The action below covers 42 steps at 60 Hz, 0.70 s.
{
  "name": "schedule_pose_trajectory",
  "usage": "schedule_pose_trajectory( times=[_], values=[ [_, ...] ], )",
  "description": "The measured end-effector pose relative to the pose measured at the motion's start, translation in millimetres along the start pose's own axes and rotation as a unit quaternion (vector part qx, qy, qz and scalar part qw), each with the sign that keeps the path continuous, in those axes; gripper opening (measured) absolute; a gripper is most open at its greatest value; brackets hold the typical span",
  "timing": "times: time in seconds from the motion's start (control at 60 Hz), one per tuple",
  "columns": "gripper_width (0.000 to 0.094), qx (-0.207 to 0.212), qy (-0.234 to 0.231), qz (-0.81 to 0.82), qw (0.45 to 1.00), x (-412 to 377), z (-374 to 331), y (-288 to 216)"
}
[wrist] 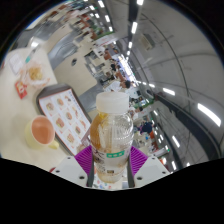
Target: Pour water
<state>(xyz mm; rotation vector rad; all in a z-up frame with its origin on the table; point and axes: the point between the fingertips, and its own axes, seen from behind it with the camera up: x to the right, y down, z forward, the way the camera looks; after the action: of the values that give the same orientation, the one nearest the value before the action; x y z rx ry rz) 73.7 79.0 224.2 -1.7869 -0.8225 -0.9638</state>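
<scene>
I am holding a clear plastic water bottle (111,140) in the gripper (110,162), its body standing upright between the two fingers with the purple pads (86,157) pressing against it on either side, so the jaws are closed on the bottle at roughly its lower half. A white cap (112,101) is sitting on top; I cannot tell whether it is screwed tight or loose. The bottle is looking partly full, so I am judging it fairly light but sloshy, with weight shifting as it tips. The thin wall is likely to dent under pressure and the smooth plastic may slip, so I am favouring a hold around the labelled band (110,154) near the middle, where the body seems stiffer. Beyond the fingers to the left, a table (25,75) is carrying a printed menu card (68,115) and an orange round object (42,129), perhaps a cup or a fruit. A lit hall is stretching away behind.
</scene>
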Motion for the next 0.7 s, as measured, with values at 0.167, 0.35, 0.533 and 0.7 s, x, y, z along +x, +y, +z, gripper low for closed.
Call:
schedule_pose_trajectory(
  times=[0.167,0.35,0.533,0.7],
  values=[
    [0.0456,0.013,-0.078,0.307,0.948,2.1,-11.6,15.7],
    [0.0457,-0.001,-0.138,0.466,0.874,-48.1,-2.1,61.6],
    [0.0454,-0.025,-0.169,0.487,0.857,-108.0,13.2,94.9],
    [0.0470,-0.013,-0.168,0.484,0.858,-137.4,14.7,106.5]
  ],
)
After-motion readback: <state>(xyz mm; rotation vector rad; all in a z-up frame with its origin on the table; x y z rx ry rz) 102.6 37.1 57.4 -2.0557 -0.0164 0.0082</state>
